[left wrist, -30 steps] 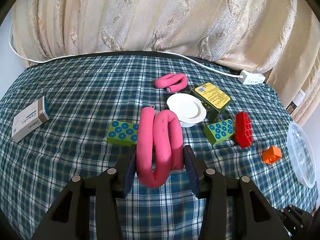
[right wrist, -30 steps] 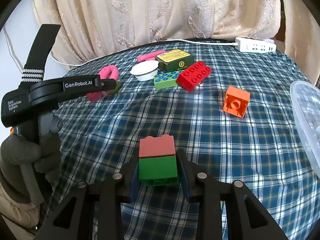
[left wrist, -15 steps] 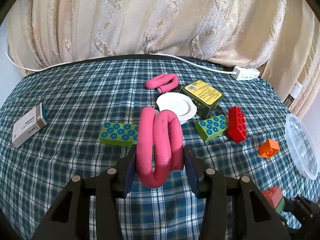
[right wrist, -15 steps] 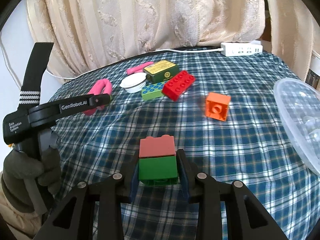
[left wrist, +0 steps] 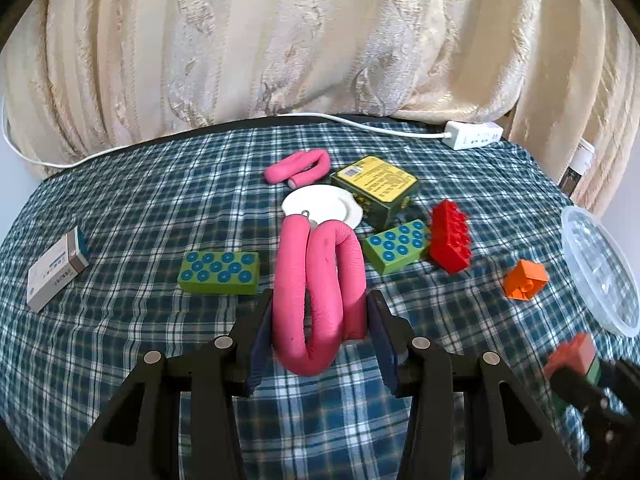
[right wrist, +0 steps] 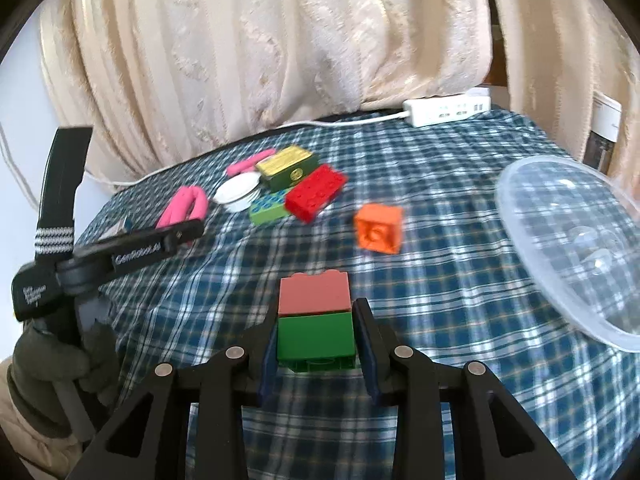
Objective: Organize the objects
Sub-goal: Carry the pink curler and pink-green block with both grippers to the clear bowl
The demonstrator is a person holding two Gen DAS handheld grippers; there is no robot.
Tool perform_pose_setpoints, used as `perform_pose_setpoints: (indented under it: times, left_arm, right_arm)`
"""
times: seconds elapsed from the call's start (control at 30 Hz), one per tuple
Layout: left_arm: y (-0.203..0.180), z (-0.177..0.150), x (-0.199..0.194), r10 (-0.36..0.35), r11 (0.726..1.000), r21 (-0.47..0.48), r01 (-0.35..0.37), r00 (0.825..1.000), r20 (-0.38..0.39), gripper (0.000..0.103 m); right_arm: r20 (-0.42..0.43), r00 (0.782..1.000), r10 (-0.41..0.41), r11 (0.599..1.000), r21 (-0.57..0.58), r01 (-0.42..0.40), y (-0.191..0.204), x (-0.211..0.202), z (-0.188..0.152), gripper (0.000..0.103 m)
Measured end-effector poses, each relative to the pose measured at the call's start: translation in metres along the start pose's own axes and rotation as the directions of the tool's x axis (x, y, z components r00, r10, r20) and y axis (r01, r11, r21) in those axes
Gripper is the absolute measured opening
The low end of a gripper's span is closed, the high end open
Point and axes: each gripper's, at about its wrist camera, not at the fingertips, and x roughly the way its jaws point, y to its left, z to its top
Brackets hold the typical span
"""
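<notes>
Blue-green checked cloth desk (left wrist: 120, 208), cream patterned curtain (left wrist: 280, 40) behind.
Left claw (left wrist: 320, 320) clamps a bent pink foam roller (left wrist: 316, 288); right claw (right wrist: 316, 340) clamps a stacked pink-and-green plastic brick (right wrist: 314, 320).

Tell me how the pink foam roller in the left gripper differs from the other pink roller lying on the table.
The held pink foam roller is clamped between the left gripper fingers, above the checked cloth; the other pink roller lies flat on the cloth behind the white dish. The held one stands upright with its bend pointing down; the lying one is sideways. A metal wire tip shows on the held one only. Both are pink, soft and folded double.
</notes>
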Motion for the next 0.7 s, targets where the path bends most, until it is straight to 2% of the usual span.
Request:
perform_pose_setpoints:
  times: [0.33, 0.7]
  left_arm:
    - [-0.043, 0.003, -0.016, -0.048, 0.995, 0.090, 0.046, 0.999, 0.018, 0.046]
    - [-0.103, 0.004, -0.019, -0.125, 0.975, 0.186, 0.123, 0.992, 0.002, 0.046]
  right_arm:
    - [0.082, 0.994, -0.074, 0.994, 0.083, 0.068, -0.042, -0.026, 0.008, 0.036]
    - [0.163, 0.968, -0.189, 0.973, 0.167, 0.162, -0.092, -0.057, 0.008, 0.036]
